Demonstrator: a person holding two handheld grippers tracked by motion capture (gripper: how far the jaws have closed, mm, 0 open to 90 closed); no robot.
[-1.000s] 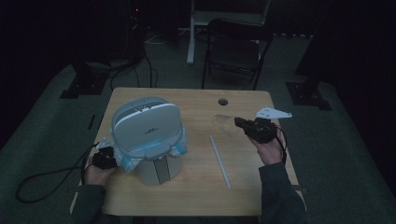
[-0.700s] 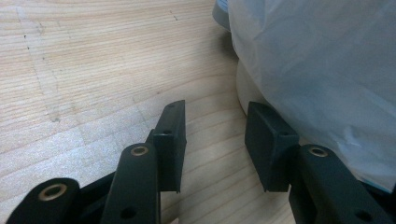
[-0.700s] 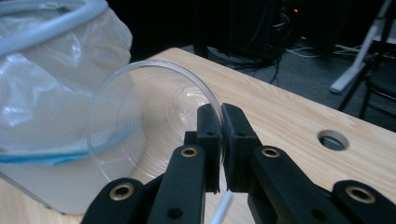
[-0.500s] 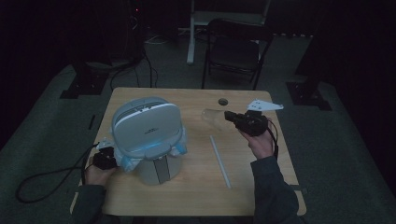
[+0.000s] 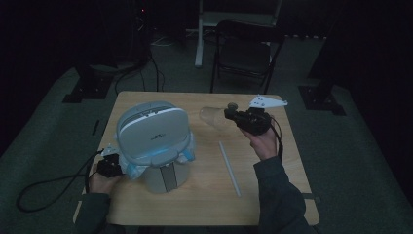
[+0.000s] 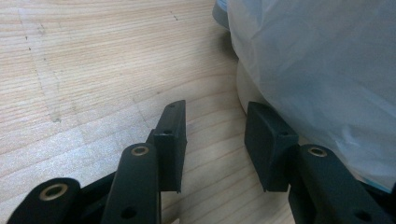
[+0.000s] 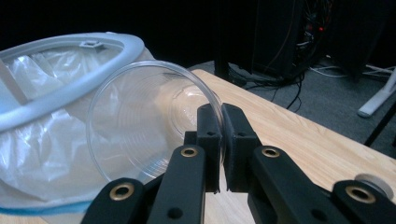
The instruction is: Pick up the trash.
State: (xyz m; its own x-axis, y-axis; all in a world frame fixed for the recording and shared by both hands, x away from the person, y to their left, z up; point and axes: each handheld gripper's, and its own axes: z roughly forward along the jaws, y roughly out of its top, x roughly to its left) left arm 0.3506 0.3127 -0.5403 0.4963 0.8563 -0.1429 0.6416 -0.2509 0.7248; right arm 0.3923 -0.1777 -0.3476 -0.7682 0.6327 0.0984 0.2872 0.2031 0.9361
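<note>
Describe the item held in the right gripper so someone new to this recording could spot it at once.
On the wooden table, look right of the grey lidded bin with its plastic liner. The right gripper is clamped on the rim of a clear plastic cup, held tilted on its side. It is see-through and off the table, unlike the thin white straw lying flat.

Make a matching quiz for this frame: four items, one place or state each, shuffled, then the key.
Items:
1. clear plastic cup
2. straw
3. bin
4. left hand-held gripper

States:
A. lies flat on the table
B. jaws open beside the bin's base
C. rim pinched by the right hand-held gripper
D. lined with a plastic bag, lid shut

Pairs: 1-C, 2-A, 3-D, 4-B
</note>
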